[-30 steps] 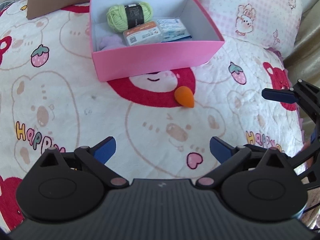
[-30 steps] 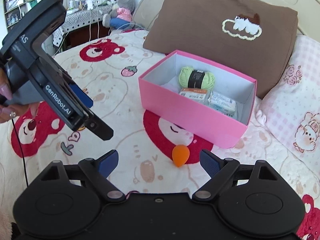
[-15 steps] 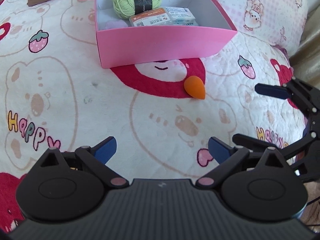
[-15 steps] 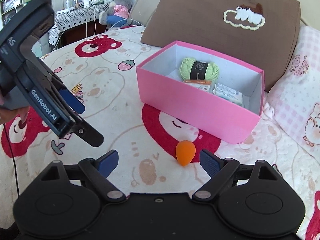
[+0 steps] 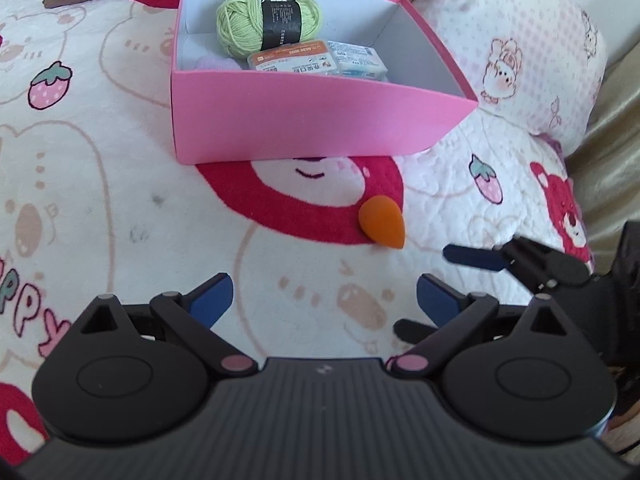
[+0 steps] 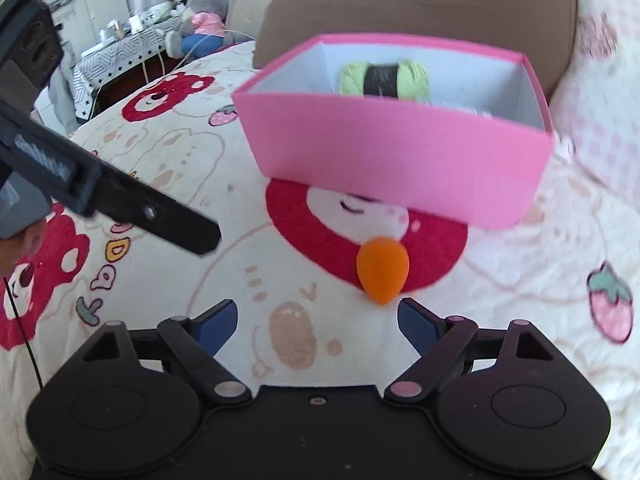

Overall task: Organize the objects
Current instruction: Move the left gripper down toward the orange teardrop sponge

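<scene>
My right gripper [image 6: 316,320] stands wide and empty, low over the bedspread [image 6: 520,264]. My left gripper [image 5: 324,300], also wide and empty, hangs further left. One orange sponge [image 6: 382,270], teardrop-shaped, lies loose on the red bear print, just beyond the right fingertips and near the pink box [image 6: 400,160]. Step in hand, as I judge it: approach to the sponge. The next move calls for centring it between the pads, which now sit slightly left of it. In the box: one green yarn ball [image 5: 269,24], two flat packets [image 5: 320,60], one pale purple item, partly hidden.
</scene>
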{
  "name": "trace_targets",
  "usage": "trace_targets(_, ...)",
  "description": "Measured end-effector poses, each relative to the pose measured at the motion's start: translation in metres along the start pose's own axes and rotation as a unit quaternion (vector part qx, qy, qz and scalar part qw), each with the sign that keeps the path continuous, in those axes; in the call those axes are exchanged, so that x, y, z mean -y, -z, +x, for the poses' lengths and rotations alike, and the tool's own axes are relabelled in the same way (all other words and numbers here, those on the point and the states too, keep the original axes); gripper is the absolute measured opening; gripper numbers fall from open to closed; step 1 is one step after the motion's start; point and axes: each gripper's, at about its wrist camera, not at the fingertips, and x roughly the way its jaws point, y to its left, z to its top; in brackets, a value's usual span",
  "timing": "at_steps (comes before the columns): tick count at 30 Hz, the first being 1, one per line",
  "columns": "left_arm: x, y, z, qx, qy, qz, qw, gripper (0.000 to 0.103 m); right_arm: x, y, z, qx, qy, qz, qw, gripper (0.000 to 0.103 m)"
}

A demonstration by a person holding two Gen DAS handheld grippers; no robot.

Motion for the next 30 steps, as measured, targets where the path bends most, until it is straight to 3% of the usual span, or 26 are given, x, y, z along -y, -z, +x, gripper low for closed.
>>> trace_targets(9,0.014,-0.004,0.036,0.008,0.036,0.018,0.9992,0.098,0.009,-0.003,0.032,0.016,0.042,0.010,0.999,0.087)
trace_targets(13,0.025,-0.008,0.055,0.008,0.018,0.042,0.9989,0.092,0.012,-0.002,0.043,0.015,0.051,0.034,0.998,0.080)
trace_targets(17,0.029,-0.011,0.066,0.011,0.026,0.044,0.9987,0.091,0.013,0.007,0.042,0.023,0.056,0.023,0.998,0.078)
trace_targets(25,0.037,-0.018,0.080,0.027,0.025,0.055,0.9978,0.076,0.022,0.009,0.049,0.048,0.052,0.030,0.997,0.059)
trace_targets(30,0.035,-0.018,0.089,0.033,0.040,0.036,0.9980,0.056,0.026,0.011,0.052,0.056,0.057,0.031,0.996,0.043)
